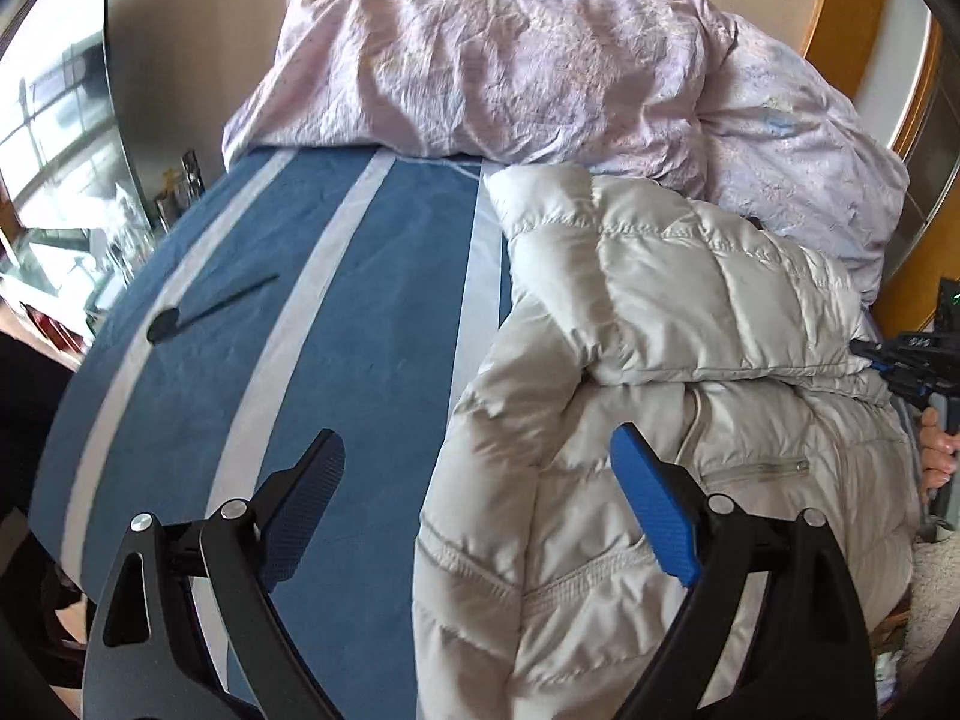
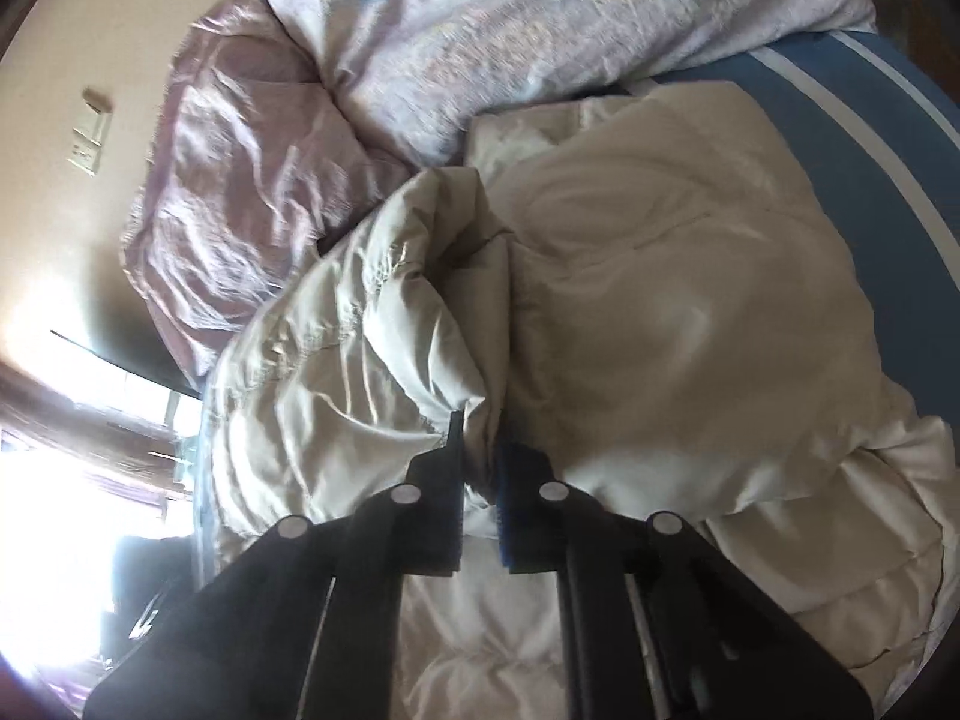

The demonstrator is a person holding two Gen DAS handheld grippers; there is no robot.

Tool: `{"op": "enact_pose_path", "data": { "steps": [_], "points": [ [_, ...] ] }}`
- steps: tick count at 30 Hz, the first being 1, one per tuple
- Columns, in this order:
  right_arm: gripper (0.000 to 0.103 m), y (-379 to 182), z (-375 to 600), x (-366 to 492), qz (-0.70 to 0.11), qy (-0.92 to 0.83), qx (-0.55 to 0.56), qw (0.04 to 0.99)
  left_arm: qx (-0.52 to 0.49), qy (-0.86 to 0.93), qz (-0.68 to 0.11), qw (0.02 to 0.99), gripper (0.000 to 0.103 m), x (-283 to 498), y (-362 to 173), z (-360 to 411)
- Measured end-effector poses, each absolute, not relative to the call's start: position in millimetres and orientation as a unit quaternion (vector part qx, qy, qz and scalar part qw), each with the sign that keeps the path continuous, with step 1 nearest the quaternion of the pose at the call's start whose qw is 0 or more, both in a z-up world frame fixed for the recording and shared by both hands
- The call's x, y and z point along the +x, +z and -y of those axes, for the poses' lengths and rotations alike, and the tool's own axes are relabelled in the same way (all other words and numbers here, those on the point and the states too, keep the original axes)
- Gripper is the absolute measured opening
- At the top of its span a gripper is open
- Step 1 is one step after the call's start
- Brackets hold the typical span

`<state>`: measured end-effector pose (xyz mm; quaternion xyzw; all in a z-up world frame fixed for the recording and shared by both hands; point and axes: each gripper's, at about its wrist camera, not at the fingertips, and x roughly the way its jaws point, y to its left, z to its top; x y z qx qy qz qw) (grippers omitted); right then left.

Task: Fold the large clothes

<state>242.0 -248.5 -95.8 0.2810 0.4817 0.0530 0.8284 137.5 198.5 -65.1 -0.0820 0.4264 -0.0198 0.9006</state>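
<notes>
A cream quilted puffer jacket (image 1: 648,372) lies on the blue bed sheet with white stripes (image 1: 372,300), partly folded over itself, with a sleeve laid across it. My left gripper (image 1: 477,450) is open and empty, hovering over the jacket's left edge, its right finger above the jacket and its left finger above the sheet. My right gripper (image 2: 480,450) is shut on a fold of the jacket (image 2: 660,300) at its edge. It also shows in the left wrist view (image 1: 864,354), at the jacket's right side.
A crumpled lilac duvet (image 1: 492,54) is piled at the head of the bed and runs down the right side (image 2: 480,18). A thin black object (image 1: 204,312) lies on the sheet at the left. A window is at the far left, a wooden headboard (image 1: 840,12) at the right.
</notes>
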Motion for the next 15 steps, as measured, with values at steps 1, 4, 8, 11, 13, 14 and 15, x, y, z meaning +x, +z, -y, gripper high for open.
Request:
{"op": "enact_pose_path", "data": {
  "steps": [1,4,8,11,13,14,15],
  "points": [
    [0.009,-97.0,246.7,242.3,-0.485,0.047,0.274,0.829,-0.086,-0.024,-0.431,0.898,0.091,137.2,-67.8,-201.2],
    [0.009,-102.0,242.4,243.0,-0.497,0.026,0.257,0.829,-0.085,-0.031,-0.443,0.892,0.091,138.3,-76.0,-205.4],
    [0.018,-107.1,239.7,243.9,-0.519,0.016,0.24,0.82,-0.098,-0.041,-0.459,0.882,0.091,133.4,-87.9,-213.0],
    [0.043,-100.6,247.3,234.3,-0.524,0.037,0.244,0.815,-0.118,-0.056,-0.471,0.872,0.091,127.9,-97.2,-221.4],
    [0.061,-91.8,252.3,221.9,-0.516,0.055,0.24,0.82,-0.12,-0.062,-0.481,0.866,0.091,124.6,-103.5,-223.3],
    [0.068,-87.3,254.9,214.0,-0.511,0.062,0.235,0.825,-0.117,-0.064,-0.485,0.864,0.091,122.7,-106.2,-223.2],
    [0.069,-81.4,258.6,204.0,-0.507,0.066,0.223,0.83,-0.115,-0.067,-0.489,0.862,0.091,120.4,-107.8,-222.1]
  ]
}}
